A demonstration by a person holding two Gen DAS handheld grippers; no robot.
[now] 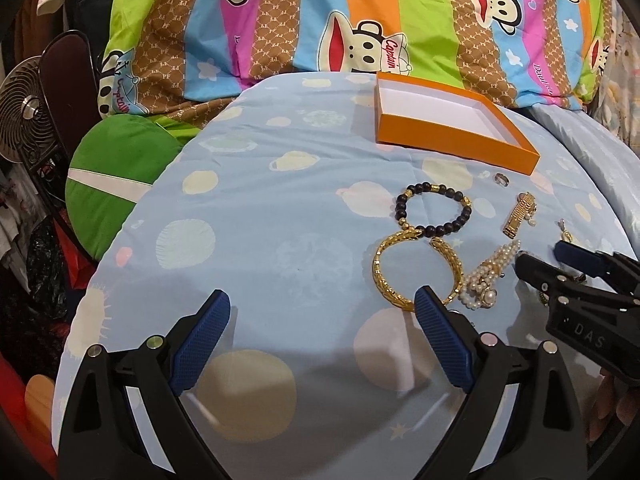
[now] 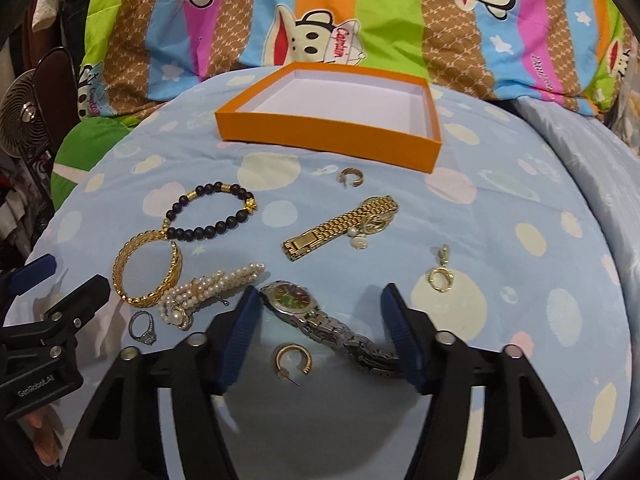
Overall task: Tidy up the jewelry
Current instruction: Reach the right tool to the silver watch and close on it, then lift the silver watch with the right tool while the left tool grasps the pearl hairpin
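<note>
Between half-spread right tongs [image 2: 316, 308], silver watch [image 2: 294, 300], seemingly untouched; left tongs [image 1: 322, 314] spread.

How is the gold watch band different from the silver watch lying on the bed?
The gold watch band is yellow gold; the silver watch is steel grey with a dark green dial. The gold watch band lies clear of the right gripper, nearer the orange box; the silver watch lies between that gripper's open fingers. Both are metal link pieces resting flat on the blue sheet.

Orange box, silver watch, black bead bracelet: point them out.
orange box [image 2: 332, 131], right wrist view, front wall.
silver watch [image 2: 292, 295], right wrist view, dial.
black bead bracelet [image 2: 232, 222], right wrist view, lower beads.
</note>
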